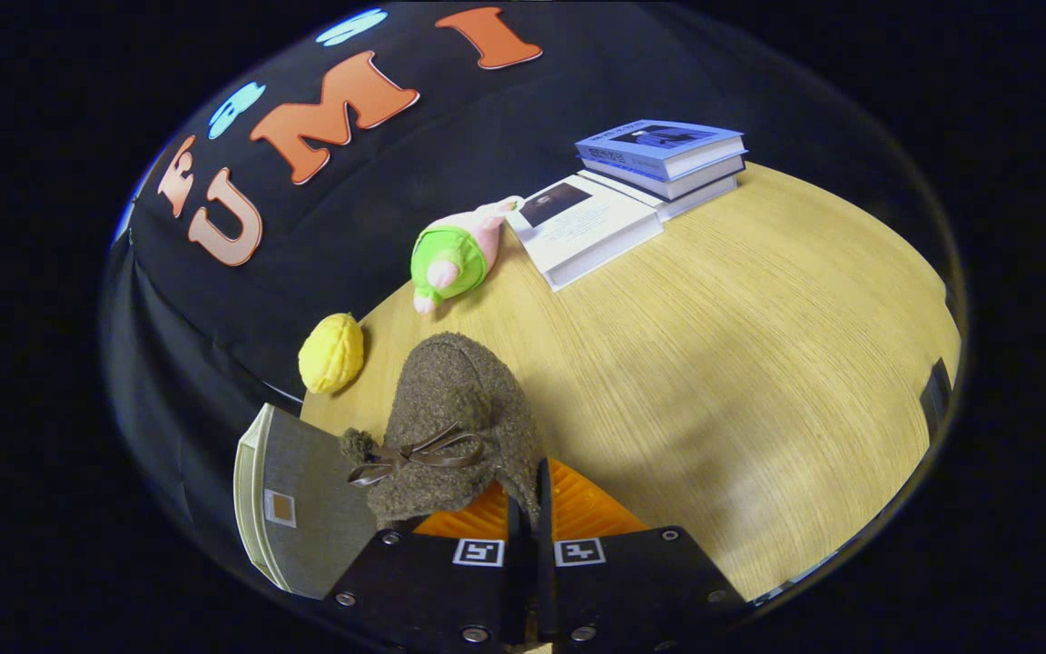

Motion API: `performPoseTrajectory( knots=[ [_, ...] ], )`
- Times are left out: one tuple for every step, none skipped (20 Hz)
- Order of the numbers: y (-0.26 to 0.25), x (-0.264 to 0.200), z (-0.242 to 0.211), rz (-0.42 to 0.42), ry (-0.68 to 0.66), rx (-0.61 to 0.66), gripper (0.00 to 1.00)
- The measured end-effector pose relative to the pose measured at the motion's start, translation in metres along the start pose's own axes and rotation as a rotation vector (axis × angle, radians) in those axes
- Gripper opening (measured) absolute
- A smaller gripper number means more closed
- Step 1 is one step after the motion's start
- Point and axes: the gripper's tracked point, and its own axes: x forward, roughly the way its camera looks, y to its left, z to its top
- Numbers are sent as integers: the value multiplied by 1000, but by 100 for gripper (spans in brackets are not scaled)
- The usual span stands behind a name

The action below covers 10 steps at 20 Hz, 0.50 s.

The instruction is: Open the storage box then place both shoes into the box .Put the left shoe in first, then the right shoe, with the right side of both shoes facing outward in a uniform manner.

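Note:
A brown fuzzy shoe [455, 409] with a thin ribbon bow and small pom-poms points its toe away from me. My gripper [527, 513] is shut on the shoe, pinching the fabric rim at its heel end between nearly closed fingers. Left of the fingers, partly behind the shoe, stands the grey storage box [305, 509] with a cream edge and a small label. I cannot tell whether the part I see is a lid or a wall. The shoe hangs beside the box, over the wooden table [759, 363].
A yellow knitted ball [330, 352] lies beyond the box near the table's far edge. Farther off is a green and pink plush toy [452, 257]. A white book [582, 227] and a stack of blue books [664, 154] sit at the back.

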Motion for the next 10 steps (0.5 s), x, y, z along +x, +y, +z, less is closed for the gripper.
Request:
performPoseTrajectory(
  knots=[
    [14,-4,1,17,-8,-9,6],
    [29,-8,2,39,-15,-22,6],
    [45,-14,3,60,-20,-35,6],
    [61,-18,3,82,-24,-47,6],
    [77,-23,2,104,-29,-58,6],
    [92,-28,1,123,-34,-71,6],
    [106,-30,0,138,-37,-77,6],
    [119,-32,-1,155,-38,-82,6],
    [134,-33,-1,173,-42,-85,6],
    [148,-37,-2,190,-43,-93,6]
  ],
)
